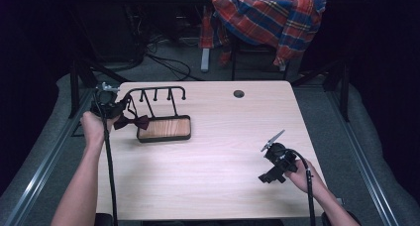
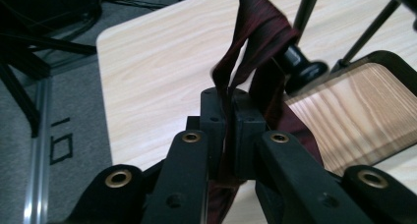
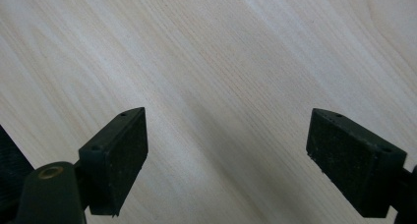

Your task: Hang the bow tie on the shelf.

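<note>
A dark red bow tie (image 1: 132,122) hangs by its strap at the left end of a black peg rack (image 1: 156,93) with a wooden base (image 1: 164,128). My left gripper (image 1: 121,108) is shut on the strap at the table's left side. In the left gripper view the red fabric (image 2: 255,37) runs up from between the closed jaws (image 2: 227,111) to a knobbed peg (image 2: 302,69) beside the wooden base (image 2: 354,116). My right gripper (image 1: 271,172) is at the table's right front. It stands open (image 3: 226,150) over bare tabletop (image 3: 221,62), holding nothing.
A plaid shirt (image 1: 270,18) drapes over a chair behind the table. A cable hole (image 1: 238,93) sits near the table's far edge. Cables lie on the floor at the back. Metal rails run along both sides of the table.
</note>
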Demonstrator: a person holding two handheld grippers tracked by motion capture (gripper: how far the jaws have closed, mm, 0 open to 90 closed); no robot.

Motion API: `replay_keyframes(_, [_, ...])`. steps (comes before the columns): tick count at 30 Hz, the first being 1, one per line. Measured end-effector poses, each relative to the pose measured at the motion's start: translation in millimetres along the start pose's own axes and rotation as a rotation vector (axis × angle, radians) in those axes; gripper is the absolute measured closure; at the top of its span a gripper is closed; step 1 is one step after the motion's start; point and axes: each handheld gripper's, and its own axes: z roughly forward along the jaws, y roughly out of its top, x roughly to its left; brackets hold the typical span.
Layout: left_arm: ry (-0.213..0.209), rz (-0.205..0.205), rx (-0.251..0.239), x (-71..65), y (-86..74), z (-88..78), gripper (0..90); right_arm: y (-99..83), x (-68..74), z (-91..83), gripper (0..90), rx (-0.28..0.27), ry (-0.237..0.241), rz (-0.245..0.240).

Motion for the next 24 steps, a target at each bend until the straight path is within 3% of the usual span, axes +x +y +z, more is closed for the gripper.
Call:
replay_keyframes(4, [-0.028,-0.03,-0.003,0.3,-1.4,1.2,81.7,-0.2,-1.7,-1.0,15.8,0.023,-0.007,-0.014])
replay_keyframes(9, [-0.02,-0.028,0.001,-0.3,-0.9,-0.5,75.3,-0.6,-0.6,1.3,15.7,0.006,0.004,0.007])
replay_keyframes(11, [-0.03,-0.029,0.008,1.3,-1.1,-1.6,73.0,0.6,-1.0,0.8,15.8,0.037,-0.008,-0.022])
replay_keyframes(13, [-0.033,-0.039,0.015,2.2,-1.6,-1.6,69.6,0.6,-0.4,1.8,15.8,0.033,0.003,-0.019])
replay_keyframes(16, [-0.031,-0.039,0.039,3.1,-1.8,-1.2,59.0,0.7,-1.4,2.6,15.9,0.033,0.006,-0.014])
replay_keyframes(19, [-0.028,-0.056,0.042,3.7,-2.0,-2.6,40.5,0.5,-2.0,0.7,15.8,0.021,0.003,-0.009])
replay_keyframes(24, [-0.034,-0.072,0.034,2.9,-2.4,-6.3,27.2,0.0,-2.3,-0.4,15.7,0.02,0.004,-0.007])
